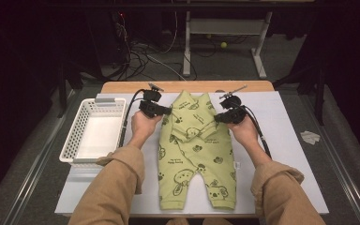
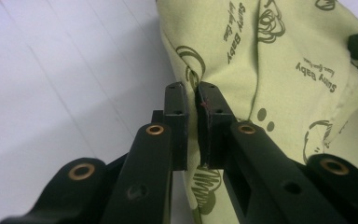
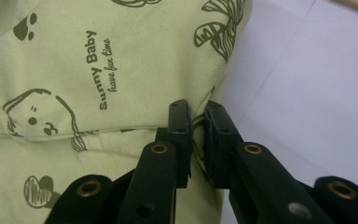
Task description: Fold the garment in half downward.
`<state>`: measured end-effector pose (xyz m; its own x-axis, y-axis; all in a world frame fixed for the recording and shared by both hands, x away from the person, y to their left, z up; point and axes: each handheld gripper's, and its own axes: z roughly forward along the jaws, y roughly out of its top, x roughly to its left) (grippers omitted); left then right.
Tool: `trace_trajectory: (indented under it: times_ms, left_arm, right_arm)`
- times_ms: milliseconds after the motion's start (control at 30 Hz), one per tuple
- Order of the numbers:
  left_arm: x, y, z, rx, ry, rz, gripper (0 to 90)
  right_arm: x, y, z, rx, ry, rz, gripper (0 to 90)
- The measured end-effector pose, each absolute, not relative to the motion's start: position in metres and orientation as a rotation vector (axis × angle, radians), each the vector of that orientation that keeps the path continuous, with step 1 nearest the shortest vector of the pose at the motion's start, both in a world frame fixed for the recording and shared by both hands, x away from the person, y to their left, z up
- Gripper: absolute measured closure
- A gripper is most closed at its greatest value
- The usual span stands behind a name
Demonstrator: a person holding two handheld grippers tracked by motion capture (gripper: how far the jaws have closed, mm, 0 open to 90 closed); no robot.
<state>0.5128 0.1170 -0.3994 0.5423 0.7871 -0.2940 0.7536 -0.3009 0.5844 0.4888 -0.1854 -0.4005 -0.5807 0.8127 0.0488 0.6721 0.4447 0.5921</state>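
A light green baby romper (image 1: 194,150) printed with dark animal drawings lies flat on the white table (image 1: 286,140), legs toward the person, sleeves folded in across the chest. My left gripper (image 1: 168,111) is shut on the garment's left shoulder edge. In the left gripper view the jaws pinch a fold of the romper (image 2: 261,60) at my left gripper (image 2: 192,88). My right gripper (image 1: 217,117) is shut on the right shoulder edge. In the right gripper view the green romper (image 3: 98,70) is caught between the jaws of my right gripper (image 3: 198,109). The top of the garment is lifted slightly.
A white slotted plastic basket (image 1: 75,136) stands at the table's left side, close to the person's left forearm (image 1: 115,187). The wooden table edge (image 1: 187,86) runs along the far side. Beyond it are cables and a desk frame on the floor.
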Motion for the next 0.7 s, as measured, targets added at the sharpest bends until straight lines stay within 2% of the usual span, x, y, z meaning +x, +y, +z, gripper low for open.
trace_trajectory:
  times_ms: [133,700]
  left_arm:
    - [0.514,0.12,-0.397,2.07,1.241,0.011,79.6]
    - [0.482,0.12,-0.397,2.089,1.156,-0.067,79.0]
  right_arm:
    - [0.493,-0.182,-0.391,1.284,2.436,0.852,83.7]
    - [0.461,-0.192,-0.409,1.257,2.457,0.875,83.4]
